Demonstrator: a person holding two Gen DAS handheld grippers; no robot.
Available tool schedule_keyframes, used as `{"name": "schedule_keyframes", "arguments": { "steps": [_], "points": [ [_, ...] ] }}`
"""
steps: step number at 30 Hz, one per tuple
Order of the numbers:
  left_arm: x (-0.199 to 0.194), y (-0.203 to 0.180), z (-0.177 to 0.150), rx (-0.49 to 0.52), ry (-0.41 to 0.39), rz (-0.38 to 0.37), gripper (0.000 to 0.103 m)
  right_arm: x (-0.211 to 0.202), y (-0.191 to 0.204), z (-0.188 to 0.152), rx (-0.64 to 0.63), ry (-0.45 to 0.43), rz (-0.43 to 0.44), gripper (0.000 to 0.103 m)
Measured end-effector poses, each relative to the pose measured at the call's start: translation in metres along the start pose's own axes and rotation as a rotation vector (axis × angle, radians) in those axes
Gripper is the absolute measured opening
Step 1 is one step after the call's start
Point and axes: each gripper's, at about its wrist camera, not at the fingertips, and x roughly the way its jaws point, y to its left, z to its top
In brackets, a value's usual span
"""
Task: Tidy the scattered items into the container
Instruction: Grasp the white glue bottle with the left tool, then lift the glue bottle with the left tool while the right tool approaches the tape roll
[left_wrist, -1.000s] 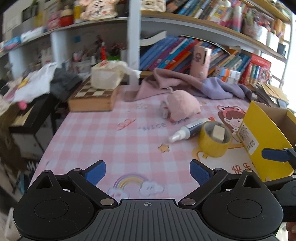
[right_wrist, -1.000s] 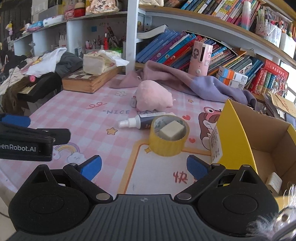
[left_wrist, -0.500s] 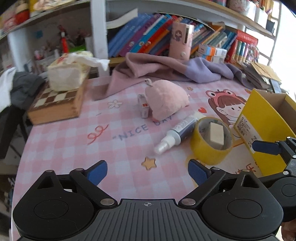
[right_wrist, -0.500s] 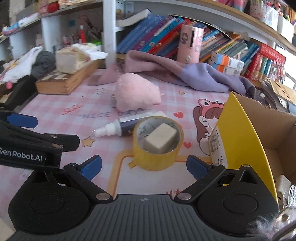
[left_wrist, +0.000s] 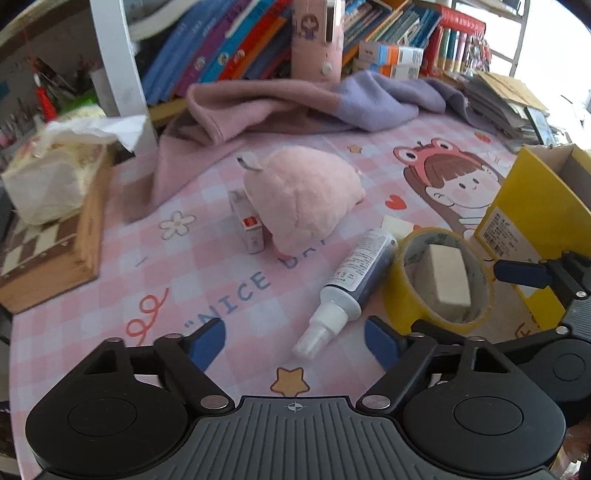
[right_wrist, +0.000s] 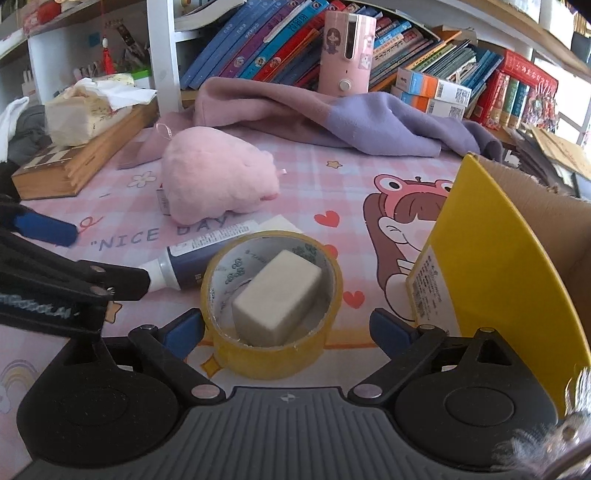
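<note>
Approach is the step in hand: both tools are closing in on the clutter and nothing is gripped yet. Nearest in the right wrist view, the right hand-held gripper straddles the yellow tape roll, which lies flat on the desk with a white eraser block resting inside its ring; the jaws are closing, the roll between them, but the blue pads do not yet seem to press on its wall. The left hand-held gripper is likewise narrowing and empty, with the white cap of the dark spray bottle lying just ahead of its tips. The bottle rests against the tape roll's side. Beyond it sits the pink plush toy, with a small carton tucked against it. The yellow cardboard box, the container, stands open just right of the roll. Next, I judge, the right jaws must pinch the roll firmly and lift it level so the loose eraser comes along or is left cleanly, then swing over the box rim.
</note>
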Motion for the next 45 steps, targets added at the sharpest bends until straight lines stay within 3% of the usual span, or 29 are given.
{"name": "schedule_keyframes", "arguments": {
  "steps": [2, 3, 6, 9, 12, 18, 23, 30, 36, 45],
  "points": [
    [0.006, -0.001, 0.004, 0.026, 0.007, -0.013, 0.079, 0.001, 0.0, 0.001, -0.005, -0.004, 0.011, 0.08],
    [0.01, -0.003, 0.007, 0.042, 0.011, -0.023, 0.078, 0.0, 0.0, 0.001, -0.01, -0.004, 0.007, 0.079],
    [0.022, -0.01, 0.016, 0.091, 0.026, -0.061, 0.077, -0.001, 0.003, 0.001, -0.037, 0.0, -0.016, 0.079],
    [0.034, -0.023, 0.025, 0.158, 0.034, -0.087, 0.066, -0.001, 0.006, 0.001, -0.054, -0.002, -0.026, 0.079],
    [0.043, -0.031, 0.03, 0.203, 0.046, -0.096, 0.063, 0.001, 0.004, 0.002, -0.049, 0.005, -0.027, 0.079],
    [0.052, -0.037, 0.03, 0.212, 0.054, -0.123, 0.048, 0.008, 0.005, 0.003, -0.063, 0.006, -0.038, 0.081],
    [0.052, -0.038, 0.03, 0.221, 0.057, -0.134, 0.046, 0.017, 0.003, 0.005, -0.067, 0.009, -0.032, 0.084],
    [0.046, -0.034, 0.027, 0.194, 0.07, -0.139, 0.031, 0.016, 0.002, 0.006, -0.092, 0.021, 0.013, 0.083],
    [0.037, -0.029, 0.019, 0.125, 0.074, -0.122, 0.031, 0.008, 0.003, 0.005, -0.103, 0.031, 0.033, 0.083],
    [0.01, -0.012, 0.008, 0.018, 0.028, -0.093, 0.031, -0.012, 0.006, 0.003, -0.133, -0.042, 0.05, 0.083]
  ]
}}
